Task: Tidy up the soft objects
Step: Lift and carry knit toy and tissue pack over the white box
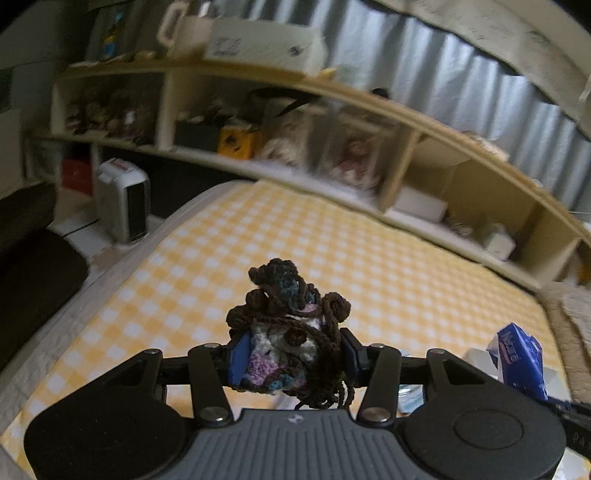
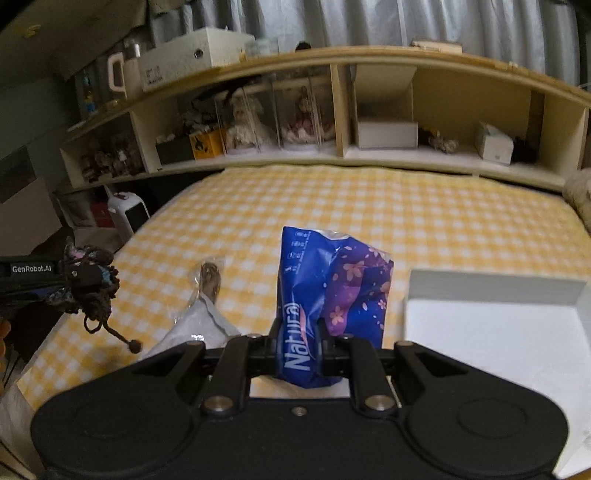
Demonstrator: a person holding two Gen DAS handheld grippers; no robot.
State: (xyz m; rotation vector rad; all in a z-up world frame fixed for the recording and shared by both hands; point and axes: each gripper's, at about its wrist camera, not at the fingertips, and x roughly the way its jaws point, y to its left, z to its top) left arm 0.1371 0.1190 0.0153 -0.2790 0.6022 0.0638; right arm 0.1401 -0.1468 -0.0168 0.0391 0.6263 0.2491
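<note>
A bed (image 2: 424,206) covered in a yellow-and-white checked sheet is filling the room, with a long cream headboard shelf (image 2: 340,162) of dolls, boxes and trinkets curving behind it and grey curtains (image 2: 406,22) hanging above. A small white heater (image 2: 129,214) is standing on the floor off the bed's left corner.

The left claw (image 1: 293,354) is gripping a crocheted toy (image 1: 291,328) in dark brown, white, lilac and teal yarn, its blue pads pressing in on both sides. The toy is standing with its long axis running away from the claw, its knotted brown top pointing toward the headboard shelf, and loose brown strands are dangling below the fingers. It is being held clear above the sheet.

The right claw (image 2: 301,349) is squeezing a blue soft pack (image 2: 328,295) printed with pink blossoms and the word "Natural", pinching its narrow lower end. The pack is rising upright from the fingers, its long axis pointing up and away toward the headboard shelf, above the bed.

A clear plastic bag (image 2: 201,321) with something brown inside is lying on the sheet just left of the pack, and a white open box (image 2: 495,284) is sitting near its right.
</note>
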